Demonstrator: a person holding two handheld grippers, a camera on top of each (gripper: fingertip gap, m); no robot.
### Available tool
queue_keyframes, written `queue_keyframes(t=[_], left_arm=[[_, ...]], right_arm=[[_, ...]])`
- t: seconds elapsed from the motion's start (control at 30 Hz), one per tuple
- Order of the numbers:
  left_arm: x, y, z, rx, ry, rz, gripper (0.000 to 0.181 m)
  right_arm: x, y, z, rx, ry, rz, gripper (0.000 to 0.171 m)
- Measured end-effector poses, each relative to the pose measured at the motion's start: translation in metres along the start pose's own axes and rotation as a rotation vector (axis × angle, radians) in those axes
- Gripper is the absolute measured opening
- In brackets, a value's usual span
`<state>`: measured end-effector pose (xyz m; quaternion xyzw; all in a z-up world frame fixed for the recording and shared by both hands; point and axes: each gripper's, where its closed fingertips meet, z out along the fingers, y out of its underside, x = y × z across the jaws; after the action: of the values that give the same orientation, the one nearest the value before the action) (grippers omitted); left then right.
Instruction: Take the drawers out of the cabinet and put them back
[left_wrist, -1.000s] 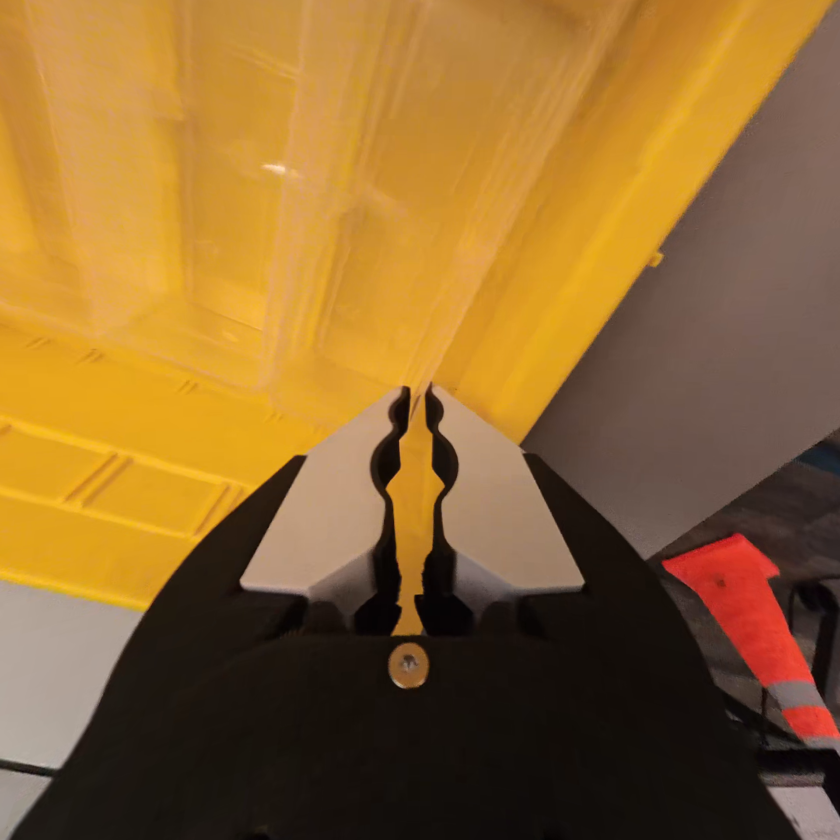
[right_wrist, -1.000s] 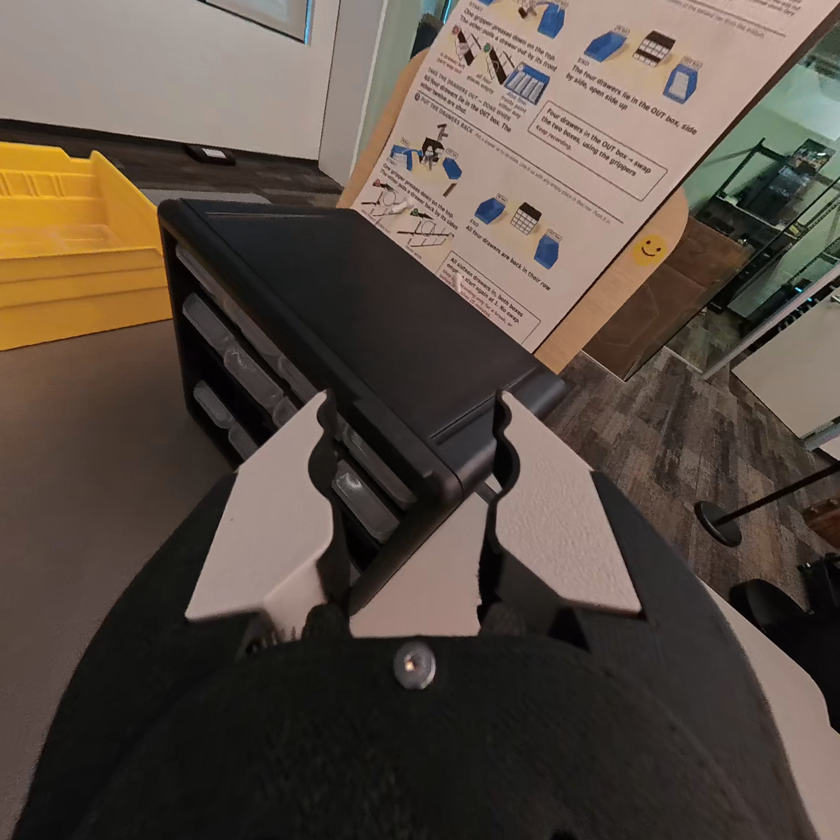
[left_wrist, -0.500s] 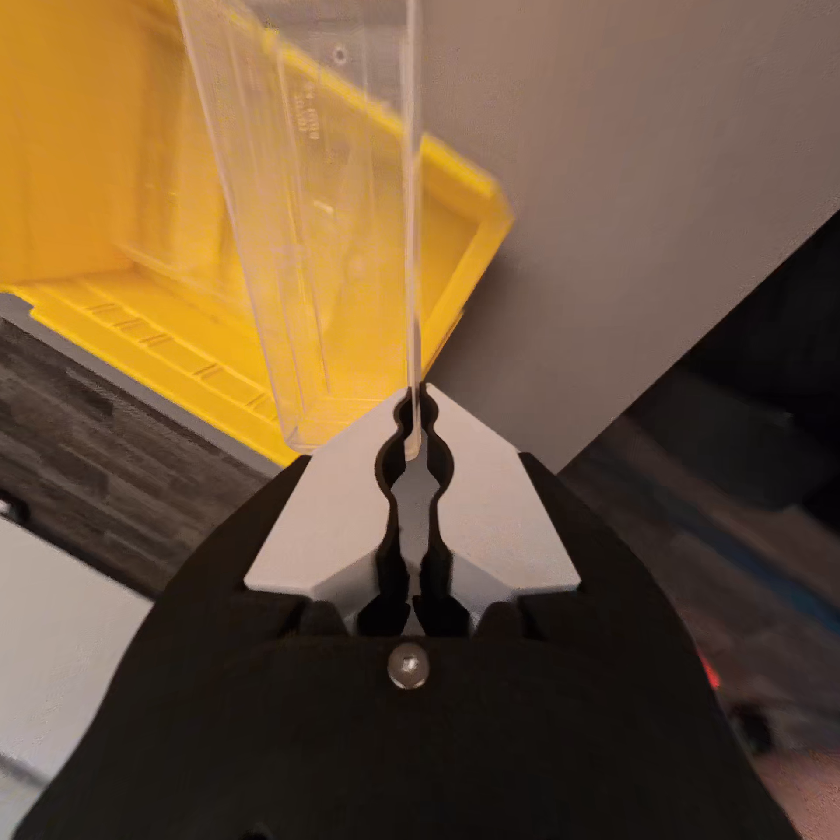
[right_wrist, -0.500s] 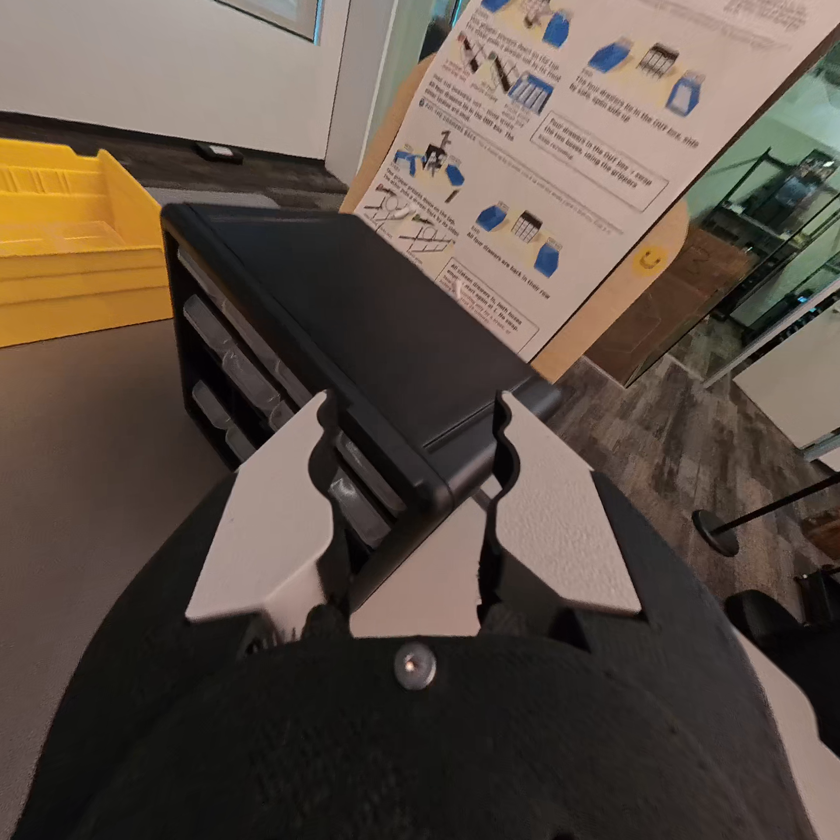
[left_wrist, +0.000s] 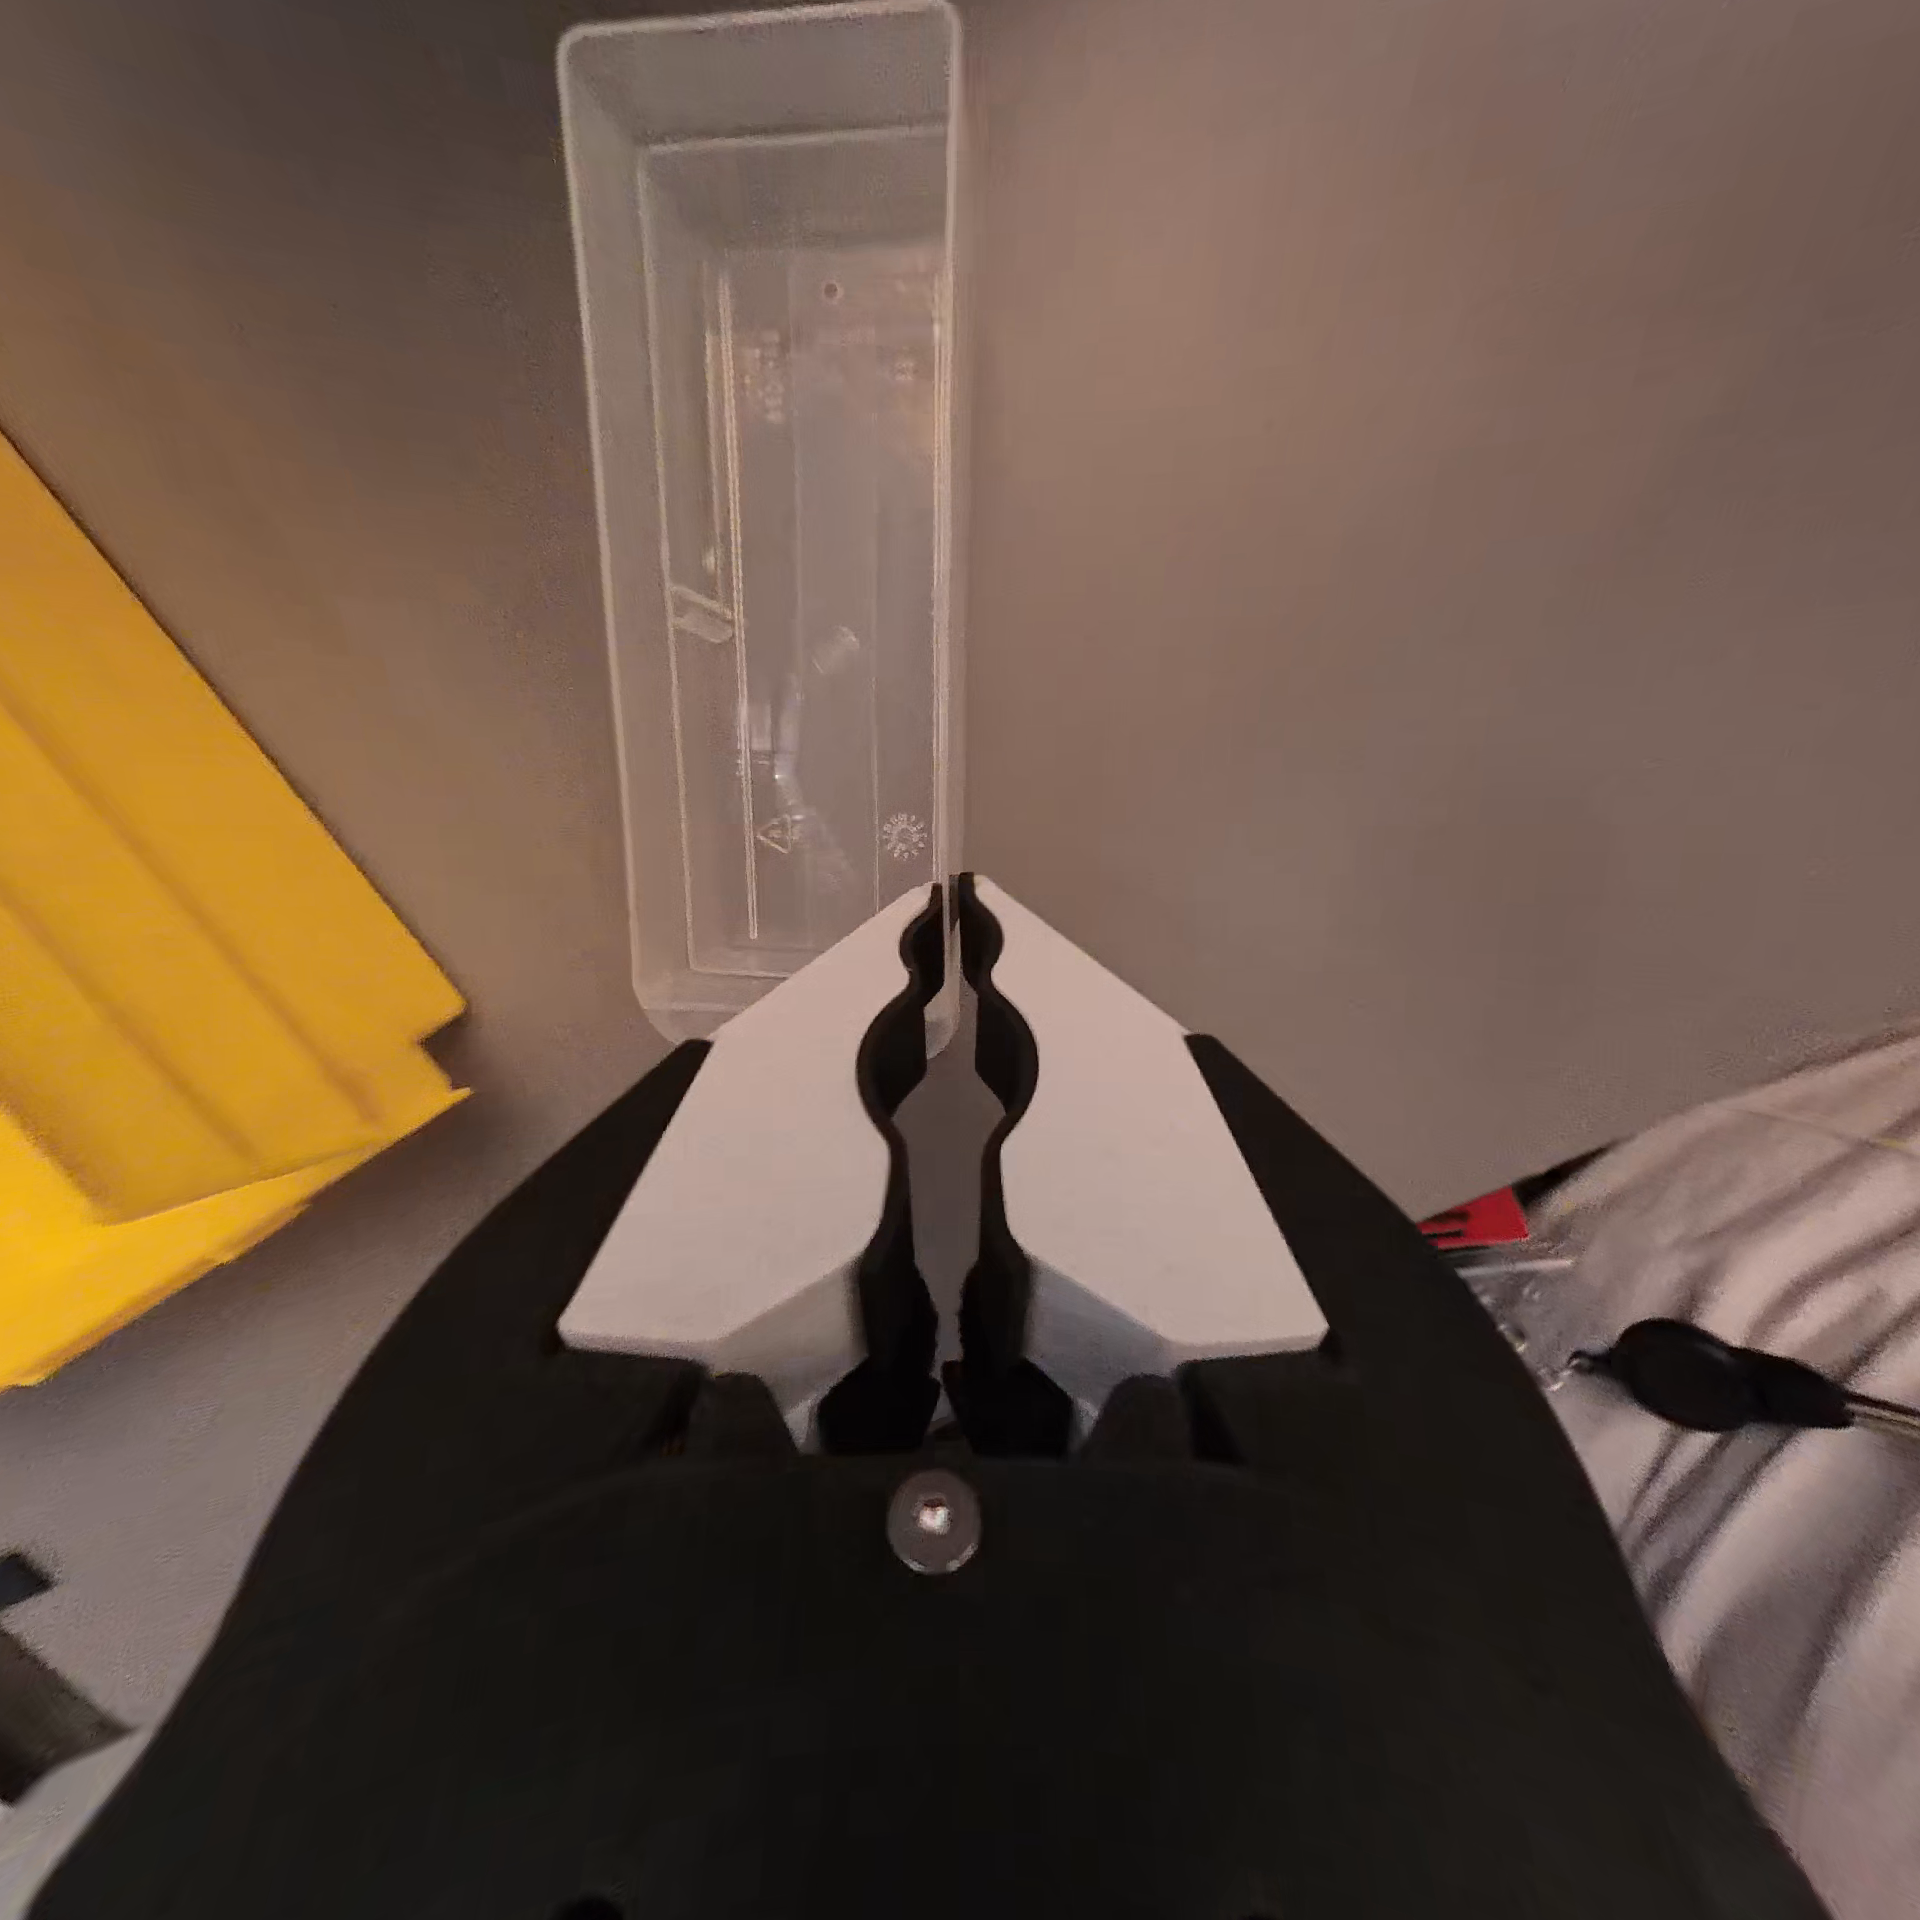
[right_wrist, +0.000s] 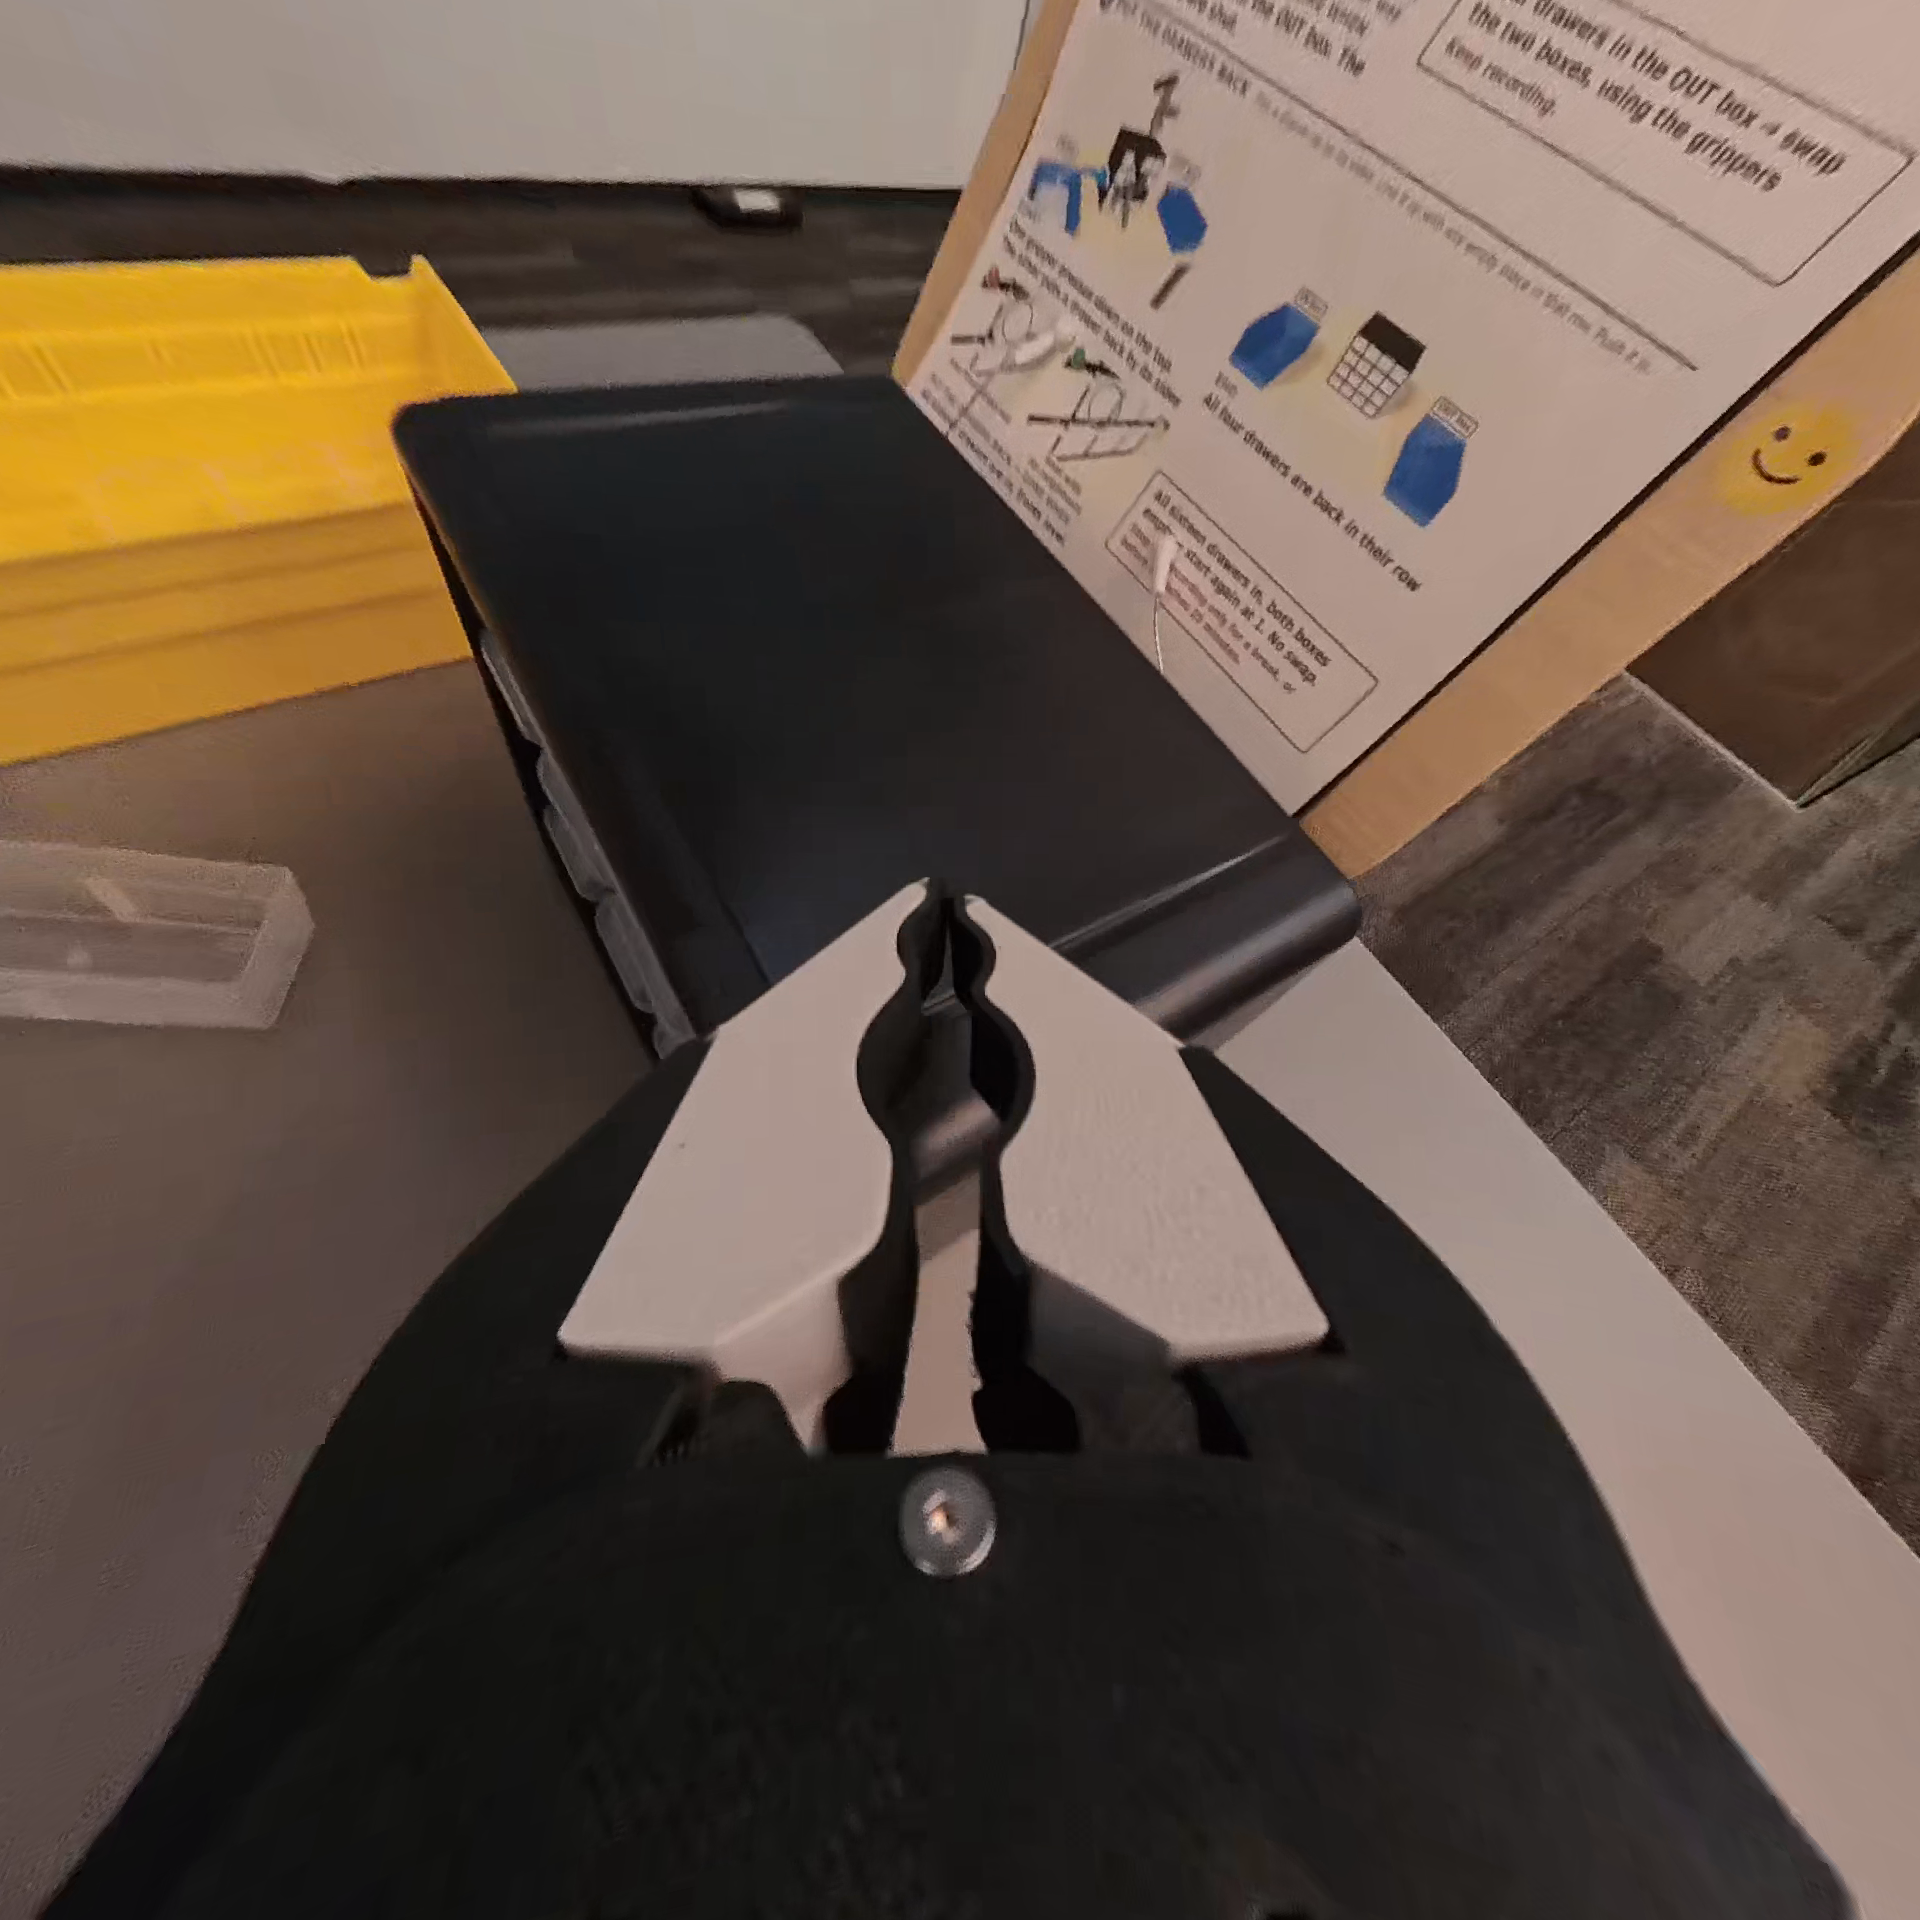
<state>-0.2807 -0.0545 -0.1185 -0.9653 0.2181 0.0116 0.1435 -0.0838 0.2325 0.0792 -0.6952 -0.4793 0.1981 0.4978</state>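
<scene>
My left gripper (left_wrist: 951, 883) is shut on the right side wall of a clear plastic drawer (left_wrist: 779, 520). The drawer is open side up, low over or on the grey table (left_wrist: 1403, 520); I cannot tell if it touches. The same drawer shows at the left of the right wrist view (right_wrist: 135, 935). The black drawer cabinet (right_wrist: 810, 644) stands on the table with clear drawers in its left-facing front. My right gripper (right_wrist: 943, 894) is shut and empty, just above the cabinet's near top corner.
A yellow bin (left_wrist: 156, 935) sits left of the held drawer and shows behind the cabinet in the right wrist view (right_wrist: 208, 468). An instruction board (right_wrist: 1403, 312) leans behind the cabinet on the right. Grey fabric (left_wrist: 1714, 1558) lies at the table's near right edge.
My left gripper has carried the clear drawer out of the yellow bin and over the grey table. My right gripper has shut and shifted over the cabinet's top corner.
</scene>
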Motion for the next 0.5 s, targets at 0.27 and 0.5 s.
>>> queue_keyframes(t=[0.27, 0.5], left_arm=[[0.002, -0.001, 0.013, -0.01, -0.025, -0.077, 0.002], [-0.024, -0.014, -0.006, 0.184, -0.2, -0.097, 0.086]], right_arm=[[-0.004, 0.006, 0.015, 0.031, -0.205, -0.071, 0.0], [-0.005, 0.011, 0.013, 0.021, -0.203, -0.067, 0.0]])
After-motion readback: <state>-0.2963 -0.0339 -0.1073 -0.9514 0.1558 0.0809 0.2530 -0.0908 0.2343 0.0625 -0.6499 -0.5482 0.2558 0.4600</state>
